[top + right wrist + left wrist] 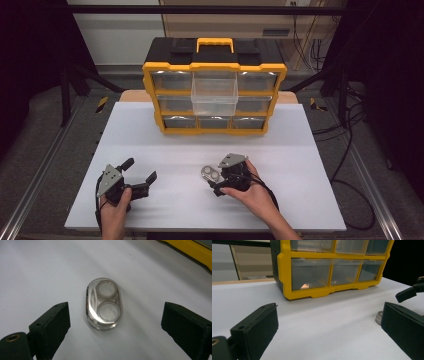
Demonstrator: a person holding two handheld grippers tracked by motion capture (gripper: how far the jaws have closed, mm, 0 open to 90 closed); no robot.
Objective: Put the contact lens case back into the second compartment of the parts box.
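Right gripper point(115, 322), jaws spread, straddles without touching a clear oval two-well case point(104, 303) lying near the worktop point(150, 135) front edge, centre; left gripper point(137, 172), jaws spread, near front-left corner.

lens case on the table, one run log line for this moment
right gripper open over lens case | left gripper open, idle | organizer middle drawer out

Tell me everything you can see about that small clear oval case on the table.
The clear oval case looks like glossy transparent plastic, with two round wells side by side, each ringed in silver. It lies flat on the white table, in front of the yellow drawer organizer. The right gripper stands open around it, with neither jaw touching it.
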